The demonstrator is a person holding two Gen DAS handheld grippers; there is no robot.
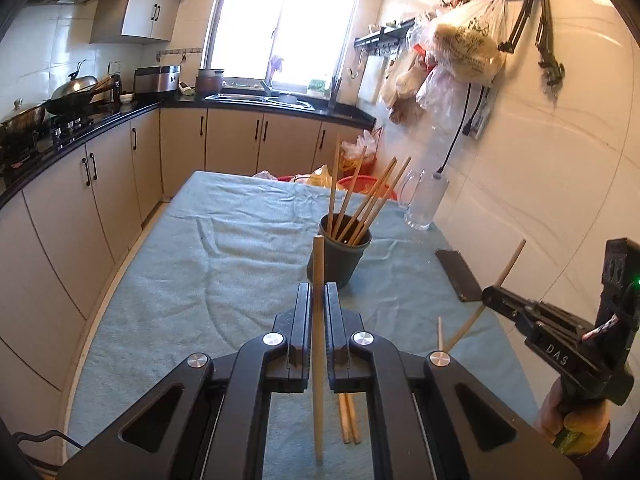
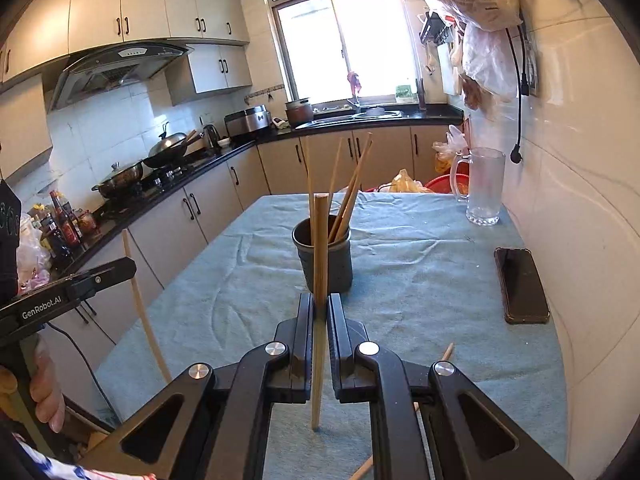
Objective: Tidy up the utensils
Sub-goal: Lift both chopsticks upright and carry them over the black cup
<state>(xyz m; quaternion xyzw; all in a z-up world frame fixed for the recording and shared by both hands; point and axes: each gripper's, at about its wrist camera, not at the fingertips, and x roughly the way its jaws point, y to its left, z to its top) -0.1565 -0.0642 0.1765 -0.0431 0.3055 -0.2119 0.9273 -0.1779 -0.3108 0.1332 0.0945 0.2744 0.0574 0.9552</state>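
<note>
**Both grippers are pinching a chopstick, cup's dead ahead**

Left wrist view first. Your left gripper (image 1: 318, 300) is clamped on a single chopstick (image 1: 318, 344), which runs nearly straight up and down between the jaws, top end poking above the tips, bottom end hanging below them over the towel (image 1: 180, 264). Right behind the tip sits the dark cup (image 1: 340, 254), standing upright on the towel with a handful of chopsticks in it (image 1: 360, 204) fanning out to the upper right. Down below your fingers, two more loose chopsticks (image 1: 349, 420) lie on the cloth. Off to the right you can see your right gripper (image 1: 490, 294) from the side, squeezed on its own chopstick (image 1: 510, 260), which slants from lower left up to upper right. There's a phone (image 1: 458, 274) lying flat just behind it and a glass mug (image 1: 424, 204) further back near the wall.

Right wrist view now. Your right gripper (image 2: 320, 308) is closed tight on its stick (image 2: 320, 280), which stands almost vertical and overlaps the cup (image 2: 340, 264) in this shot, so I can't tell how close it really is. The left gripper (image 2: 120, 270) shows at the left edge, hand (image 2: 46, 384) wrapped on the handle, its stick (image 2: 140, 304) tilted. One loose chopstick (image 2: 447, 351) peeks out on the towel at lower right. Phone (image 2: 522, 284) and mug (image 2: 482, 188) sit along the right wall side.
</note>
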